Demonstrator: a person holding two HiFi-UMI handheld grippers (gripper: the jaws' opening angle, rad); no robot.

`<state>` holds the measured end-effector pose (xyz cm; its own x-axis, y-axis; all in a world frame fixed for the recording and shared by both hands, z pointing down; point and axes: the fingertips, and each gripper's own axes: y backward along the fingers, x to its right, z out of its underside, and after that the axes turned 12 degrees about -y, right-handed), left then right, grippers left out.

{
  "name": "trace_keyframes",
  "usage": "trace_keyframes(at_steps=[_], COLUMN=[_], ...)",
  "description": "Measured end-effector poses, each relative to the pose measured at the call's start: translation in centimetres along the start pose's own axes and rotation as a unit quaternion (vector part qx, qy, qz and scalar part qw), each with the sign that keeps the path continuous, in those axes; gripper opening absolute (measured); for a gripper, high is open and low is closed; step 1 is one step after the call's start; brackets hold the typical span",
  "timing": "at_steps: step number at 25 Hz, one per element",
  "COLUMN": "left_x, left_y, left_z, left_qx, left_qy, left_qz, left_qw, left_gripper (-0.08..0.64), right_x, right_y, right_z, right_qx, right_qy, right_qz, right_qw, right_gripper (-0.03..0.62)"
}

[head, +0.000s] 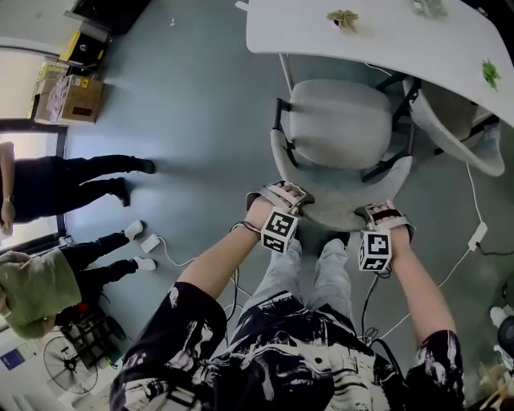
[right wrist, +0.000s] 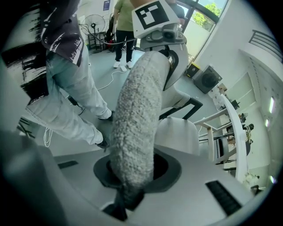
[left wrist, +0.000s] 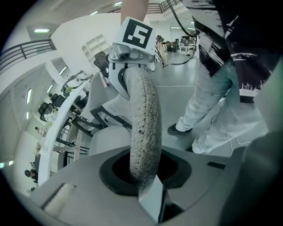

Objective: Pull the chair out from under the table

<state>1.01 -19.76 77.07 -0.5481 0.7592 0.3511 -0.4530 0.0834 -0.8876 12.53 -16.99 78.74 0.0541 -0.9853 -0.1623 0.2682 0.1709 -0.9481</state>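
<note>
A grey fabric chair with a black frame stands with its seat [head: 341, 124] half under the white table [head: 385, 40]. Its curved backrest [head: 337, 207] faces me. My left gripper [head: 281, 195] is shut on the left end of the backrest's top edge. My right gripper [head: 384, 215] is shut on the right end. In the left gripper view the nubbly backrest edge [left wrist: 143, 119] runs down between the jaws of the left gripper [left wrist: 143, 176], with the right gripper's marker cube [left wrist: 135, 35] at its far end. The right gripper view shows the backrest [right wrist: 137, 119] clamped in the right gripper [right wrist: 130, 176].
A second chair [head: 454, 136] sits under the table at the right. Small plants [head: 344, 18] stand on the tabletop. Two people [head: 72, 181] stand at the left, near a cardboard box [head: 68, 96]. Cables and a power strip [head: 476, 237] lie on the floor. My own legs [head: 309, 273] are right behind the chair.
</note>
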Motion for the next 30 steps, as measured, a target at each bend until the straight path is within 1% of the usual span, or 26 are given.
trace_keyframes(at_steps=[2, 7, 11, 19, 24, 30], left_x=[1.8, 5.0, 7.5, 10.3, 10.7, 12.4], left_y=[0.4, 1.4, 1.8, 2.8, 2.7, 3.1], left_z=[-0.9, -3.3, -4.7, -6.8, -7.2, -8.2], left_qx=[0.002, 0.004, 0.007, 0.009, 0.01, 0.017], left_qy=[0.0, -0.003, 0.0, 0.008, 0.012, 0.012], left_qz=[0.008, 0.013, 0.023, 0.027, 0.032, 0.044], left_qw=[1.0, 0.9999, 0.9997, 0.9996, 0.9994, 0.9988], left_gripper=[0.081, 0.08, 0.078, 0.077, 0.075, 0.072], right_x=[-2.0, -6.1, -9.1, -12.4, -13.2, -15.2], right_y=[0.4, 1.0, 1.2, 1.9, 1.9, 2.2], right_z=[-0.5, -1.1, -1.7, -2.1, -2.0, -2.5], right_qx=[0.002, 0.002, 0.003, -0.002, -0.001, -0.005], right_qy=[-0.002, 0.004, -0.006, -0.002, -0.008, -0.014], right_qz=[-0.003, -0.005, -0.011, -0.01, -0.021, -0.031], right_qw=[1.0, 1.0, 1.0, 1.0, 1.0, 0.999], right_gripper=[0.051, 0.051, 0.051, 0.052, 0.051, 0.052])
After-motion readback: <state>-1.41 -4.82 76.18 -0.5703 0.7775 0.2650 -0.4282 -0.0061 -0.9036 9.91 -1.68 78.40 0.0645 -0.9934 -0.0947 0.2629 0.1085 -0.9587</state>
